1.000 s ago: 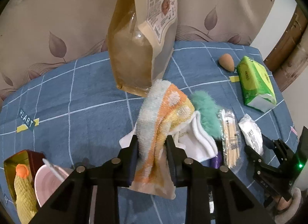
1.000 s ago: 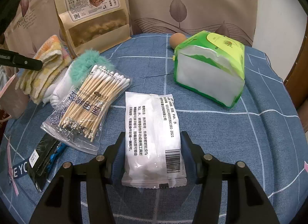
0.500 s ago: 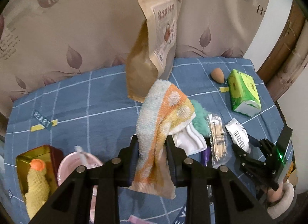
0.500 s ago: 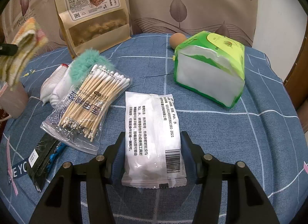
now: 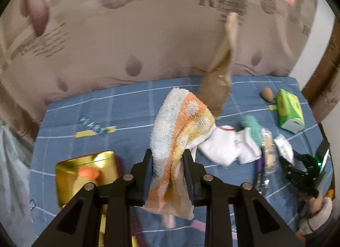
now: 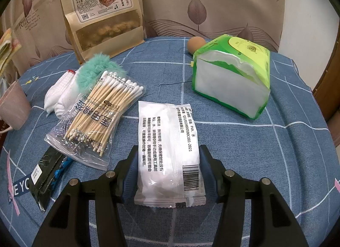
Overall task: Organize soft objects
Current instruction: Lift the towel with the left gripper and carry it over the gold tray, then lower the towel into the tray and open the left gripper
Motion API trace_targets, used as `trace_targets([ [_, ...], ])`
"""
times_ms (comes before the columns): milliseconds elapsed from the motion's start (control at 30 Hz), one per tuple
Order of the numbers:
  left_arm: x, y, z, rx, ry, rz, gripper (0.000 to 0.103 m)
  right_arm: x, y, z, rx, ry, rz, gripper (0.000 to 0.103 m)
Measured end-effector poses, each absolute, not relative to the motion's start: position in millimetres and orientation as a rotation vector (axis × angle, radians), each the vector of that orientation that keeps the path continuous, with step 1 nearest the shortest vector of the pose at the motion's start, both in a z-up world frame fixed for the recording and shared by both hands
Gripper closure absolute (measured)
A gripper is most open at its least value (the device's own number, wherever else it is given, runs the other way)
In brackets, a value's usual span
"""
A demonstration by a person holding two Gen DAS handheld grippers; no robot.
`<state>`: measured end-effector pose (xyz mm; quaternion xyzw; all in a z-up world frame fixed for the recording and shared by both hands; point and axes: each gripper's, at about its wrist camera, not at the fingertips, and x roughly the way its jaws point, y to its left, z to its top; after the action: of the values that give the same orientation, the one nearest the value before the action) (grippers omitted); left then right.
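- The towel (image 5: 180,132) at the frame centre is checked in orange, yellow, white and pale blue.
- The tablecloth (image 6: 265,162) is blue with a thin white grid.
- The tissue pack (image 6: 231,77), upper right, is bright green with white sides.
- The fluffy item (image 6: 95,69), upper left, is teal.
- The socks (image 5: 227,147), right of centre, are white.
- The tin (image 5: 85,162), lower left, is shiny gold.
- The snack pouch (image 6: 102,13) is kraft brown with a pale label.
- The sachet (image 6: 169,151) is white with black print.

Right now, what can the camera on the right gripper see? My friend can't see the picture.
The right gripper straddles a white sealed packet lying on a blue checked tablecloth. Left of it lie a bag of cotton swabs, white socks and a teal fluffy thing. Behind are a green tissue pack and a brown snack pouch.
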<state>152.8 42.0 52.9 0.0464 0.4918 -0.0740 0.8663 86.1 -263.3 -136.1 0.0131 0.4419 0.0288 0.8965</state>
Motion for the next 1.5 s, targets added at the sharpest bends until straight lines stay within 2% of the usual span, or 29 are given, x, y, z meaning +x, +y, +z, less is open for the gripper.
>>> trace_targets([
  [333,145.4,132.3,50.1,0.064,1.053,0.019,0.076,86.2,-263.0,-135.9,0.026,0.916,0.058,0.051],
  [800,148.1,241.8,5.6,-0.006,1.153,0.222,0.076,86.4,-262.0,-136.1,0.022,0.916,0.055,0.051],
  [1100,151.3,276.5,-28.8,-0.006,1.214,0.266,0.075,86.0,-261.5,-136.5,0.017,0.916,0.052,0.051],
  [1400,155.0,269.1,-56.9,0.004,1.250,0.232,0.075,85.5,-262.3,-136.6,0.010,0.916,0.048,0.052],
  [1500,155.9,266.8,-59.7,0.005,1.248,0.224,0.072,85.9,-260.8,-136.7,0.009,0.916,0.048,0.052],
])
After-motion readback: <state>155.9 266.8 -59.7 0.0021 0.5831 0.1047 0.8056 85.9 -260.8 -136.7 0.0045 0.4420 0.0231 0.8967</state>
